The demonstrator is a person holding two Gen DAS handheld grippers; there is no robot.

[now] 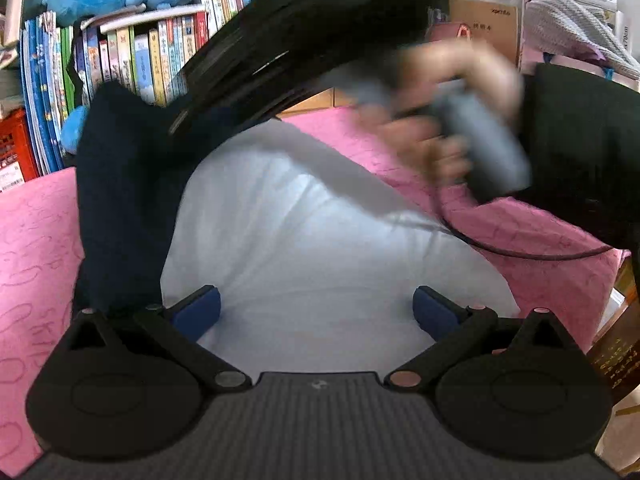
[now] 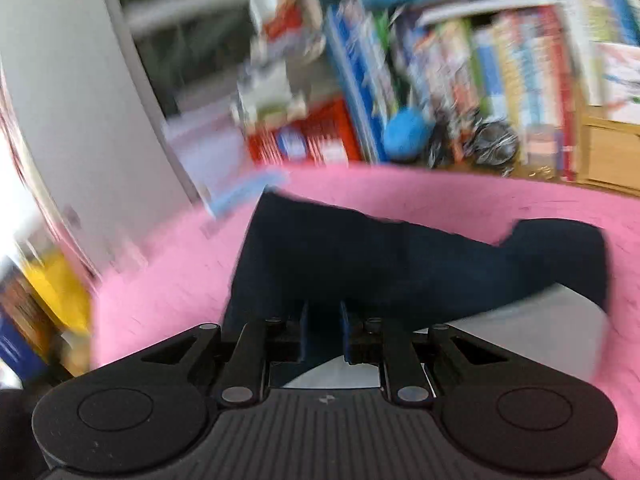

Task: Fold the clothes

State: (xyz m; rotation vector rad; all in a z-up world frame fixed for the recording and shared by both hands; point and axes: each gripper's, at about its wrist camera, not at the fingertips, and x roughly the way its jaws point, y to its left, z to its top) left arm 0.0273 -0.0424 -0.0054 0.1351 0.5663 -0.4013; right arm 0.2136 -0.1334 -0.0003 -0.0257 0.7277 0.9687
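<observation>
Right wrist: right gripper (image 2: 324, 330) clenched on navy garment (image 2: 400, 264); left gripper (image 1: 318, 312) released over white cloth (image 1: 304, 240).

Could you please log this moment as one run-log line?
right gripper: shut on navy cloth | left gripper: open over white garment | pink bedspread

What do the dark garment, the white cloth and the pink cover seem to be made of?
Dark navy garment: soft matte fabric; it drapes limply. White cloth: thin, smooth fabric, probably cotton-like; shallow creases. Pink cover: matte textile with a stitched or embossed pattern.
</observation>
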